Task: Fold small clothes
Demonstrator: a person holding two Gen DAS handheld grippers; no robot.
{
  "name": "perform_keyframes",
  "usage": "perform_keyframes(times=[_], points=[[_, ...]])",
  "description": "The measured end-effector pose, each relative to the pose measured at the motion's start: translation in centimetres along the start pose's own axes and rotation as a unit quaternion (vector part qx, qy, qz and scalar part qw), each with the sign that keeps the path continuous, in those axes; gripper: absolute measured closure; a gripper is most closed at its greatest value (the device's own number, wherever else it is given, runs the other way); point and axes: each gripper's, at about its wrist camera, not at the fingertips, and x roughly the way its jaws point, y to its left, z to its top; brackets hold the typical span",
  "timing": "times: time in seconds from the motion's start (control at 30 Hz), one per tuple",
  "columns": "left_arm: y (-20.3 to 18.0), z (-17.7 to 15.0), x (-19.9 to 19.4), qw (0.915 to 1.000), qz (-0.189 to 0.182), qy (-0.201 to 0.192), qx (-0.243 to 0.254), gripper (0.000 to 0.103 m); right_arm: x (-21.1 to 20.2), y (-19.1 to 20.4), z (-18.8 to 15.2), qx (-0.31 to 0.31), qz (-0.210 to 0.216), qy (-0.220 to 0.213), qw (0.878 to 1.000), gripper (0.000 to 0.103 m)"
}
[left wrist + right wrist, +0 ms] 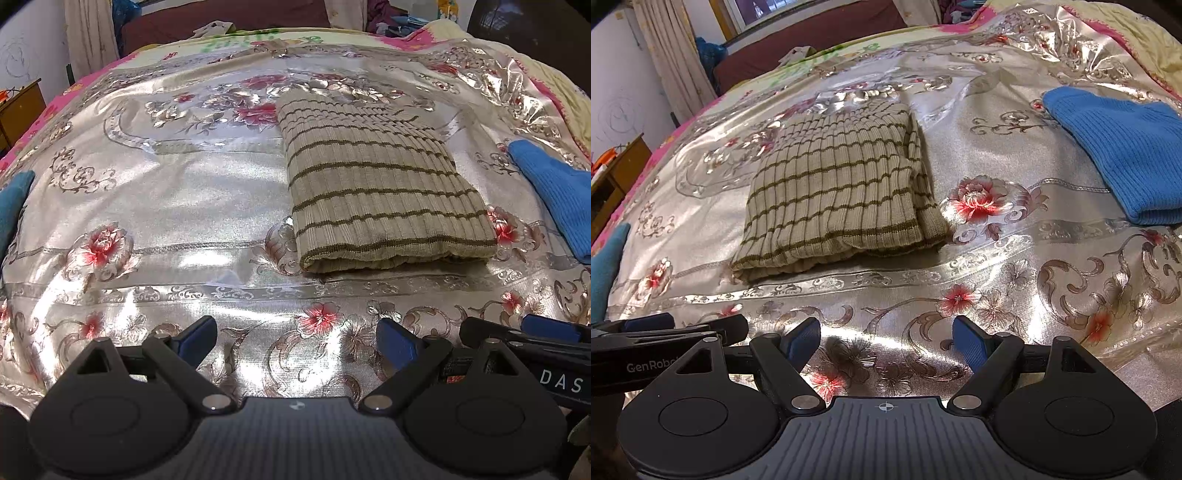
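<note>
My left claw [295, 341] sits low in its own view, blue-padded fingers [197, 338] spread wide, nothing between them. My right claw [886, 339] is the same: fingers [971, 345] parted, gap bare, holding nothing. Both claws sit level and side by side, pointing the same way. In the left wrist view, the right claw's black body and a blue pad show at the right edge, just beside my left claw's right finger. In the right wrist view, the left claw's body shows at the left edge, equally close.
</note>
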Motion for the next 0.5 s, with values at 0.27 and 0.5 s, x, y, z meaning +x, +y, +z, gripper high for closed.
perform_keyframes(times=[0.27,0.5], points=[[-0.01,-0.02,0.01,1.0,0.0,0.001,-0.001,0.006,0.0,0.0,-0.02,0.0,0.0,0.0,1.0,0.023],[-0.02,-0.07,0.06,1.0,-0.001,0.003,-0.004,0.006,0.0,-0.07,0.02,0.0,0.0,0.0,1.0,0.023]])
